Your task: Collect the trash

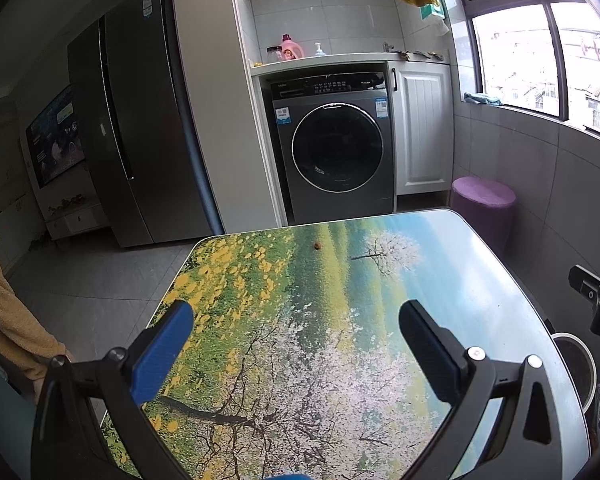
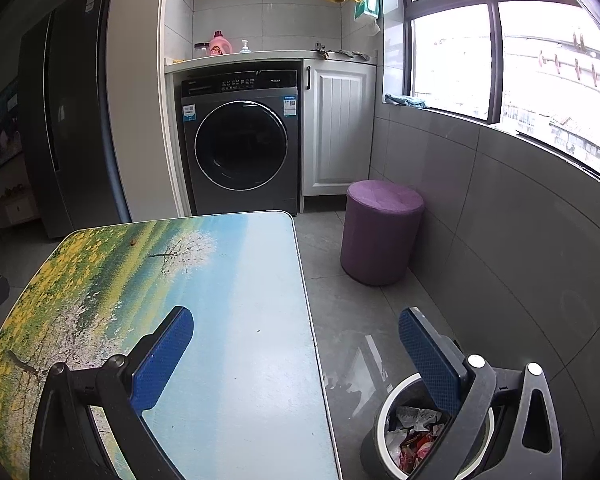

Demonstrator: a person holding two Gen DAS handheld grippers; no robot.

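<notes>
Both grippers, left (image 1: 296,336) and right (image 2: 296,336), hang wide open and empty over the desk (image 1: 340,280). A brown crumb (image 1: 317,245) lies at its far side. The bin (image 2: 410,436) with wrappers stands on the floor right of the desk, near a purple stool (image 2: 382,232); a washer (image 2: 240,140) stands far behind.

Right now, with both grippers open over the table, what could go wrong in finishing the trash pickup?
1. The small brown scrap lies near the table's far edge; a clumsy grab by the left gripper could flick it onto the floor.
2. It is tiny, so the wide-open jaws may close without catching it.
3. The bin sits below the table's right side, partly under the right gripper; a release off-centre could miss its opening.
</notes>
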